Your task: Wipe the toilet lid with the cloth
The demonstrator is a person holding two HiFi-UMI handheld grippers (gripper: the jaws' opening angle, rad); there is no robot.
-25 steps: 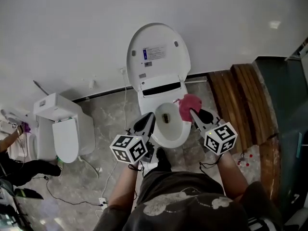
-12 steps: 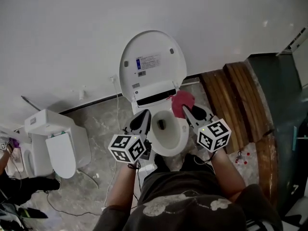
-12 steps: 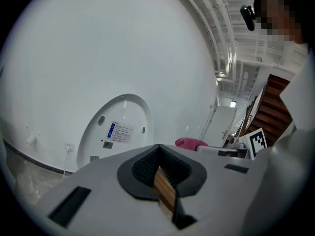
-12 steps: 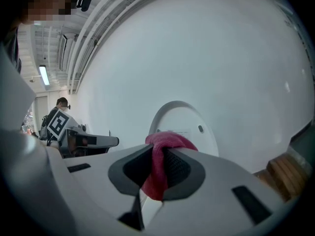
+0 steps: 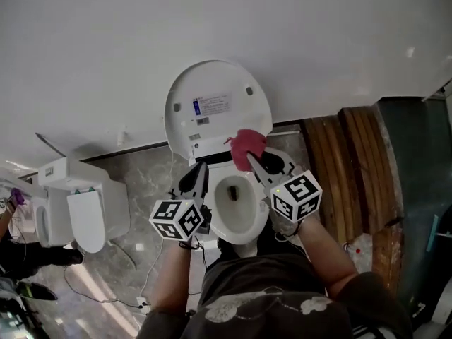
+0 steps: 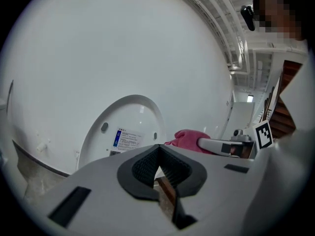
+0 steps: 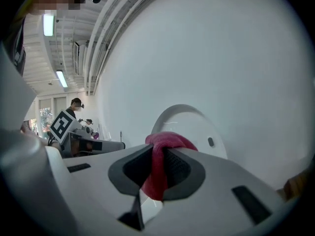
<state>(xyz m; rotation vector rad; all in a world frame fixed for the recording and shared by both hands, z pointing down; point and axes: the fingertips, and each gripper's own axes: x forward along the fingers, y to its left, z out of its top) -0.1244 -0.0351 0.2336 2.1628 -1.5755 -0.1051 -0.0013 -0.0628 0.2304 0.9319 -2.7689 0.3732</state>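
Right gripper [image 5: 253,158] is clamped on the crumpled pink cloth [image 5: 246,145]. The cloth sits at the lower right edge of the raised white oval toilet lid [image 5: 212,94]; can't tell if it touches. Left gripper [image 5: 200,169] has its jaws closed on nothing, over the left rim of the white ceramic bowl [image 5: 238,224]. Lid face spreads up and left of the cloth, with a printed label [image 5: 212,105] on it. Plain white wall [image 5: 212,20] behind. Brown wooden slats [image 5: 339,161] to the right, a second white toilet [image 5: 88,207] well apart at left, grey marbled floor [image 5: 148,182].
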